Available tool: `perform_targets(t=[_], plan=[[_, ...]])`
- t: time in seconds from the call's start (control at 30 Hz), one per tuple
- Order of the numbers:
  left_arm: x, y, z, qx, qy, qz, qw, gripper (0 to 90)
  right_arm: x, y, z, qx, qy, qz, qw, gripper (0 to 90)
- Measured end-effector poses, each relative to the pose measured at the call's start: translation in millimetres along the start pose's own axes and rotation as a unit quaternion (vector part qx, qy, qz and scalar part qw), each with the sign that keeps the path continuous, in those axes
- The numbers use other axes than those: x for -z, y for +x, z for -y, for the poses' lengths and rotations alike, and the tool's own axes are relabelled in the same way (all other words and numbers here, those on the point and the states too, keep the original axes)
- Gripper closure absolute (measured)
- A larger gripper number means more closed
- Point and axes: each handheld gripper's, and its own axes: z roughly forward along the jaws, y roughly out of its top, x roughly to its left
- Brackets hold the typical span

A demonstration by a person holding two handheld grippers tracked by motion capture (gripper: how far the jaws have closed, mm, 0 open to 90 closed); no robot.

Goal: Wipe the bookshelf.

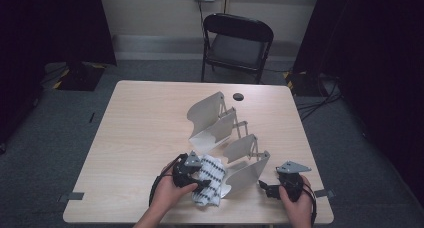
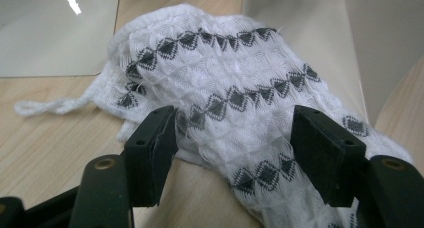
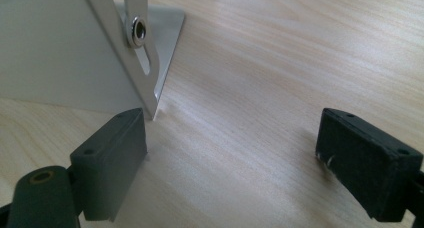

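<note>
Wooden table carries 2 pale curved folding panels: a far panel and a near panel, joined by hinged arms. A white cloth with dark diamond rows lies bunched against the near panel's left edge. Left gripper sits at the cloth. Right gripper rests apart, right of the near panel. A black folding chair stands beyond the table.
</note>
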Motion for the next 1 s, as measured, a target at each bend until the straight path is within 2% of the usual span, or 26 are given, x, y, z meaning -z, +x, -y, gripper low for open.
perform_targets(t=[0.13,0.2,0.27,0.4,0.5,0.57,0.6,0.87,1.0], plan=[[4.4,0.0,3.2,0.003,-0.001,-0.005,1.0000,33.3,0.0,0.0,0.0,0.000,0.000,0.000,1.0000,12.3],[11.7,-0.6,5.2,0.007,-0.003,-0.005,1.0000,33.0,0.0,0.0,0.0,0.000,0.000,0.000,1.0000,12.3],[18.6,-1.0,6.1,0.003,0.003,-0.010,0.9999,32.3,0.0,0.0,0.0,0.000,0.000,0.000,1.0000,12.3],[27.6,-5.2,12.2,0.014,-0.007,-0.007,0.9999,32.1,0.0,0.0,0.0,0.000,0.000,0.000,1.0000,12.3],[23.2,-11.8,18.6,0.012,-0.005,0.005,0.9999,31.5,0.0,-0.1,0.0,0.000,0.000,0.000,1.0000,12.3],[19.4,-13.1,21.9,0.006,-0.007,0.004,0.9999,30.8,0.0,-0.1,0.0,0.000,0.000,0.000,1.0000,12.3],[17.7,-13.3,23.2,0.010,-0.009,0.005,0.9999,30.3,0.0,0.0,0.0,0.000,0.000,0.000,1.0000,12.3],[25.5,-2.5,29.8,0.015,0.001,-0.012,0.9998,25.9,0.0,0.1,0.0,0.000,0.000,-0.001,1.0000,12.3],[32.1,8.0,34.1,0.020,0.005,-0.024,0.9995,25.9,0.0,0.1,0.0,0.000,0.000,-0.001,1.0000,12.3]])
